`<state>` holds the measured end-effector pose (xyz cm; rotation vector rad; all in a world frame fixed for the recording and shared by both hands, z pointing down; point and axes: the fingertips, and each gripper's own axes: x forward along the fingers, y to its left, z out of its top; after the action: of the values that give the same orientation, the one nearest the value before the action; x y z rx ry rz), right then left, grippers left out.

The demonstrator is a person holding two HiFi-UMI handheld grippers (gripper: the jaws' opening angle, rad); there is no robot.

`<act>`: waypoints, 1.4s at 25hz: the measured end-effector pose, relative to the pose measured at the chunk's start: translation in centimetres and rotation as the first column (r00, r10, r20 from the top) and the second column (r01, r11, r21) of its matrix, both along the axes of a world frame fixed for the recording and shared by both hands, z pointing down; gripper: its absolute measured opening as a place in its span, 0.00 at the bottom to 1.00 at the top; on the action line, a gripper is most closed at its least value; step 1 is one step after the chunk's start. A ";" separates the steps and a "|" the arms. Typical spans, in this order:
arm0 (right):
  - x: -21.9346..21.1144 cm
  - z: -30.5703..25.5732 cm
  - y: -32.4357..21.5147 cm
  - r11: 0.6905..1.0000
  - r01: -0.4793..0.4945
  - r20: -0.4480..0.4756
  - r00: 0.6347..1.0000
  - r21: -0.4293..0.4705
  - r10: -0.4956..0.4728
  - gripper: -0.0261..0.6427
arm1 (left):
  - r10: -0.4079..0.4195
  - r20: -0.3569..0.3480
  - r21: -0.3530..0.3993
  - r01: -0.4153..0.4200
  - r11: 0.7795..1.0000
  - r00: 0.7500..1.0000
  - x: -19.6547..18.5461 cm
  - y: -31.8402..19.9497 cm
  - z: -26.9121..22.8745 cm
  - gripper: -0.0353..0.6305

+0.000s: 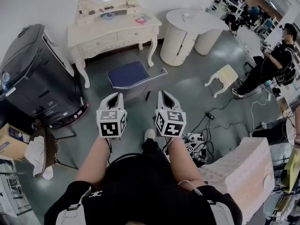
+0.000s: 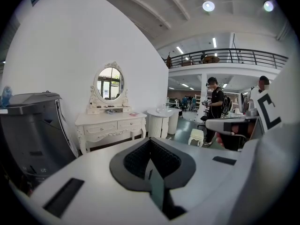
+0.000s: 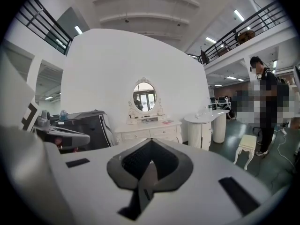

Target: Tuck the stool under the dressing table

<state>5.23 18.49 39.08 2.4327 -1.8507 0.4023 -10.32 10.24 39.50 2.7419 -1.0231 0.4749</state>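
The stool (image 1: 127, 74), blue-cushioned with a pale rim, stands on the grey floor (image 1: 187, 95) in the head view, just ahead of both pairs of fingers and between their lines, nearer the left pair; no contact with it shows. Beyond the stool from the fingers stands the cream dressing table (image 1: 115, 32) with its oval mirror, the stool out in front of it and not under it. The left gripper (image 1: 115, 95) and right gripper (image 1: 165, 93) are held side by side, both pointing toward the stool, each with its fingers pressed together on nothing. A small cream stool (image 1: 225, 76) stands well off to the right of the right fingers. In the left gripper view the left gripper's fingers (image 2: 140, 161) meet with nothing between them, the dressing table beyond and left of their tips. In the right gripper view the right gripper's fingers (image 3: 161, 163) are likewise closed and empty, the dressing table straight past their tips; the blue stool is hidden in both gripper views.
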 end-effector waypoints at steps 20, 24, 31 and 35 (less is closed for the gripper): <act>10.2 5.7 -7.7 0.986 0.056 0.072 0.996 -0.154 -0.045 0.05 | -0.073 0.158 -0.150 0.097 0.984 0.985 6.8 -7.0 6.4 0.06; 11.9 6.8 -9.6 0.978 0.089 0.087 0.993 -0.190 -0.074 0.05 | -0.102 0.205 -0.195 0.142 0.970 0.974 6.8 -8.5 8.0 0.06; 14.4 9.6 -12.3 0.945 0.163 0.108 0.985 -0.282 -0.138 0.05 | -0.183 0.289 -0.267 0.262 0.927 0.940 5.6 -10.6 11.2 0.06; 15.8 11.0 -14.0 0.927 0.201 0.112 0.978 -0.318 -0.174 0.05 | -0.222 0.326 -0.292 0.321 0.901 0.919 5.6 -11.8 12.7 0.06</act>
<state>21.06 4.46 50.07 2.0311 -1.8508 0.7397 -4.75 -1.55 52.22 2.2209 -1.2371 0.9227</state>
